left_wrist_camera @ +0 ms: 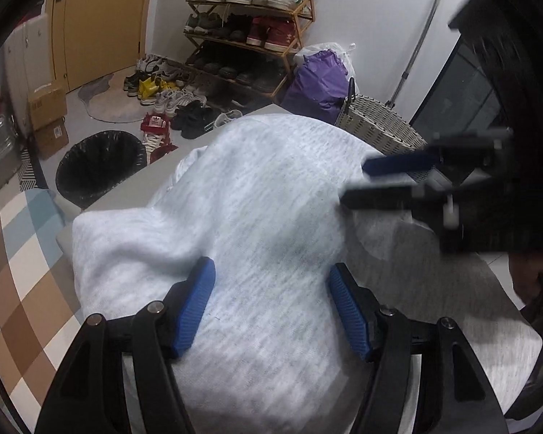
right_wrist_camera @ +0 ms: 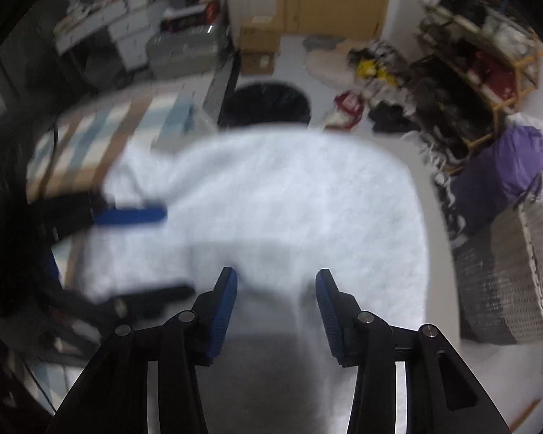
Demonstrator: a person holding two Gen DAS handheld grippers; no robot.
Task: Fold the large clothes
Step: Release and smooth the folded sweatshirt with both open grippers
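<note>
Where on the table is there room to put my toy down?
The grey sweater covers most of the table. Bare strips show at the far left edge beside the black bin and at the right. The wicker basket crowds the far corner.

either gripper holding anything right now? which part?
Nothing held. Left gripper and right gripper are both open above the light grey garment, with no fabric pinched.

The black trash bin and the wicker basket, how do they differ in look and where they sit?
The black trash bin is round, dark and lined with a glossy bag; the wicker basket is pale, woven and open-patterned. The trash bin stands on the floor left of the grey garment; the wicker basket sits at its right, beside the purple bag. Both are open-topped.
</note>
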